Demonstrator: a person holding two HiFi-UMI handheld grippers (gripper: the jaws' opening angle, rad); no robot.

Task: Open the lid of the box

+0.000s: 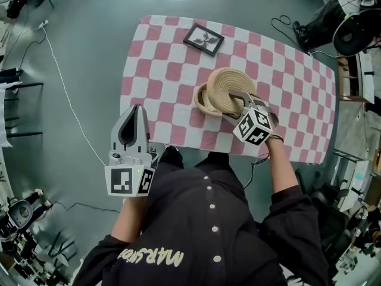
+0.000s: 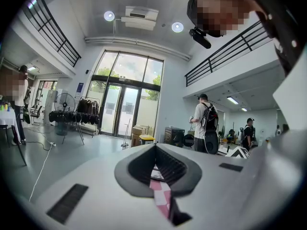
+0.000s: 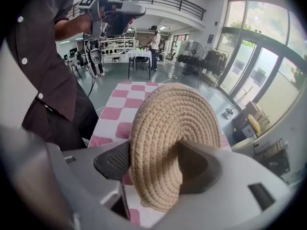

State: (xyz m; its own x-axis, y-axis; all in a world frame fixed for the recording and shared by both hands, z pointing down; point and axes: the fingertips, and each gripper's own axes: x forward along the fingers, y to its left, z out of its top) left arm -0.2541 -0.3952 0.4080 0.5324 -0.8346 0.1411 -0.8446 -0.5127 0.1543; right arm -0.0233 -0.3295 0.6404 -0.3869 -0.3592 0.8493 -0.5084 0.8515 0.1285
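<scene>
Risk: lid [image 1: 229, 87] pinched near one edge only, tilted over box [image 1: 202, 105]; likely to slip from right gripper [image 1: 233, 105] if the squeeze eases, falling back on box or rolling off surface [image 1: 166, 70]; light box may drag along if lid catches its rim.
Room: open hall, grey floor [image 1: 89, 52], tall windows [image 2: 125, 95] ahead of left gripper [image 1: 137, 115], people standing far beyond.
Surface: pink-and-white check cloth, beneath right gripper, near edge just beside left gripper.
Box: round, woven, directly under right gripper.
Lid: woven disc, standing on edge between right gripper's pads.
Right gripper: clamped on lid, one pad per face.
Left gripper: pressed together, nothing held.
</scene>
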